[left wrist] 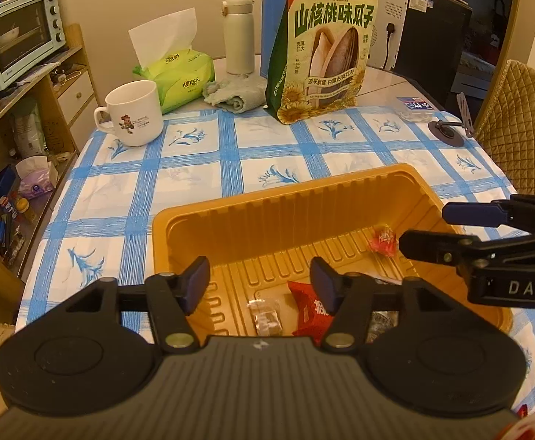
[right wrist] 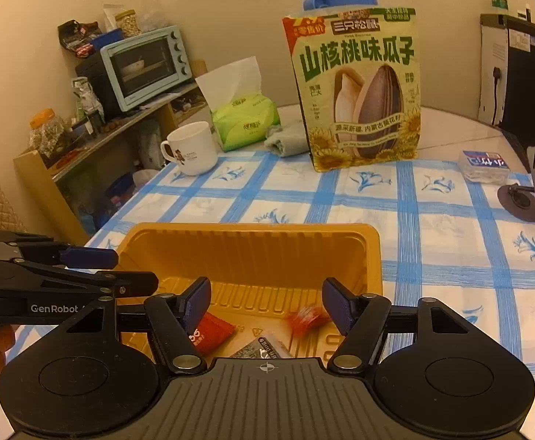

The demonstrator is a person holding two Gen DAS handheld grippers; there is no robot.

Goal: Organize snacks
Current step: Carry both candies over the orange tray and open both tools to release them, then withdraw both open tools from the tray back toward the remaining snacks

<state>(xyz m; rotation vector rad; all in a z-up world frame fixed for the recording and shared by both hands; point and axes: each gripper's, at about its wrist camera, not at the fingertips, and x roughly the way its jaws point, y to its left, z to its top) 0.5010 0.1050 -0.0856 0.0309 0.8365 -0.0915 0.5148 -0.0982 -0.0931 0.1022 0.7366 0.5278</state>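
Our left gripper [left wrist: 260,284] and right gripper [right wrist: 265,304] gape wide, empty, above the tray [left wrist: 252,207]; red packet [left wrist: 309,310] between left fingers.

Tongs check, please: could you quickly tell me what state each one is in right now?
Left tongs: open, holding nothing, over the tray.
Right tongs: open, holding nothing, over the same tray.

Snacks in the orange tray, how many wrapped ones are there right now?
3 for certain. A red packet and a clear-wrapped brown bar lie at the near end of the orange tray; a small red candy lies toward the right wall. The left gripper may hide more.
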